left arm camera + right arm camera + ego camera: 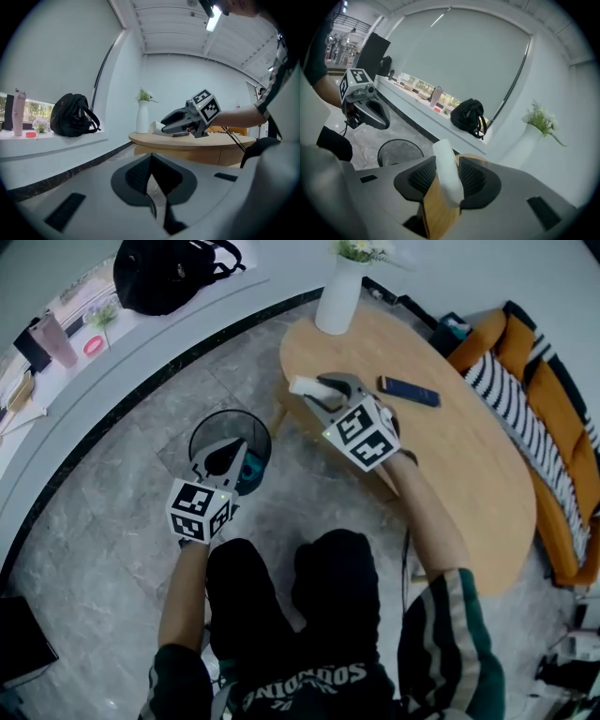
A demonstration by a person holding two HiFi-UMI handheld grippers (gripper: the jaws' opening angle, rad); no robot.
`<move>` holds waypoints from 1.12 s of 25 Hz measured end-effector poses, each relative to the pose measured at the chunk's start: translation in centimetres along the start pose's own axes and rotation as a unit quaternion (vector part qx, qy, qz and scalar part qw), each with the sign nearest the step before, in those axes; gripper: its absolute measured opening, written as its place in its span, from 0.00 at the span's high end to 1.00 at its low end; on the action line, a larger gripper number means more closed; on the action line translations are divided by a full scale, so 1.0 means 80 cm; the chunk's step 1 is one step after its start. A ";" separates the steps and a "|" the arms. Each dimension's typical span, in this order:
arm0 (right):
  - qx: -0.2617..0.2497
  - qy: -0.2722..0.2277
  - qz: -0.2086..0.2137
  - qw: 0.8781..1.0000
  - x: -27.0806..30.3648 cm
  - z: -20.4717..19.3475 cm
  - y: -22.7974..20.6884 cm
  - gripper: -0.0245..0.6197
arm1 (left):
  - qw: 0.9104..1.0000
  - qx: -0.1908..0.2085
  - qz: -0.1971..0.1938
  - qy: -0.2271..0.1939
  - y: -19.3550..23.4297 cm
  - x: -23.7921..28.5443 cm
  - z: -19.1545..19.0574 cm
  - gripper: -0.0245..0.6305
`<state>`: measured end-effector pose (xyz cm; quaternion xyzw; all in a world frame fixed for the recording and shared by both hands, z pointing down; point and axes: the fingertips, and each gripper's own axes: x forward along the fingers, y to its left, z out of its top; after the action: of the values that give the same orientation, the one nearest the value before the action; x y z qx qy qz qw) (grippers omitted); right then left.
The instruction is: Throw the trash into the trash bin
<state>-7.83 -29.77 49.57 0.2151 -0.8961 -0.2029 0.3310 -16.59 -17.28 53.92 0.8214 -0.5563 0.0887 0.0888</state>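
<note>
A white, roll-shaped piece of trash [305,385] sticks out of my right gripper [325,393], which is shut on it above the near left end of the wooden table [469,474]. In the right gripper view the trash [443,157] stands clamped between both pads. The round black trash bin [202,427] stands on the floor left of the table, and also shows in the right gripper view [399,152]. My left gripper [238,448] hovers over the bin's near side, shut with nothing in it, its tips [152,190] meeting.
A dark phone [409,390] and a white vase [339,292] with flowers sit on the table. An orange sofa with a striped blanket [525,418] runs along the right. A black backpack [169,273] rests on the curved ledge at the back. My knees are below the bin.
</note>
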 end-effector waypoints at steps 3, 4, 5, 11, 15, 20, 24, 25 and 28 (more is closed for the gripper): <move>-0.016 -0.027 0.025 0.999 0.019 0.041 0.036 0.73 | 1.000 -0.007 0.026 0.002 0.019 -0.028 -0.010 0.96; -0.020 -0.035 0.033 0.999 0.026 0.054 0.048 0.73 | 0.999 -0.011 0.035 0.002 0.025 -0.038 -0.013 0.96; -0.023 -0.044 0.042 0.998 0.032 0.065 0.061 0.73 | 0.999 -0.015 0.043 0.003 0.031 -0.047 -0.017 0.96; 0.003 -0.060 0.100 0.993 0.084 0.096 0.137 0.73 | 0.996 -0.032 0.081 0.006 0.060 -0.096 -0.041 0.96; 0.021 -0.049 0.133 0.990 0.120 0.090 0.180 0.73 | 0.994 -0.042 0.102 0.007 0.075 -0.121 -0.056 0.96; 0.023 -0.023 0.168 0.985 0.155 0.065 0.234 0.73 | 0.992 -0.056 0.114 0.016 0.082 -0.137 -0.082 0.96; 0.037 0.002 0.191 0.981 0.177 0.031 0.265 0.73 | 0.991 -0.065 0.116 0.022 0.082 -0.137 -0.098 0.96; 0.043 0.007 0.195 0.980 0.182 0.022 0.272 0.73 | 0.991 -0.066 0.116 0.024 0.082 -0.137 -0.102 0.96; 0.053 0.022 0.205 0.977 0.192 -0.002 0.290 0.73 | 0.990 -0.071 0.115 0.033 0.080 -0.135 -0.115 0.96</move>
<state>-24.12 -18.62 69.21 0.0481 -0.9233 -0.0780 0.3729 -26.91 -7.71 60.51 0.7404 -0.6484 0.0857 0.1548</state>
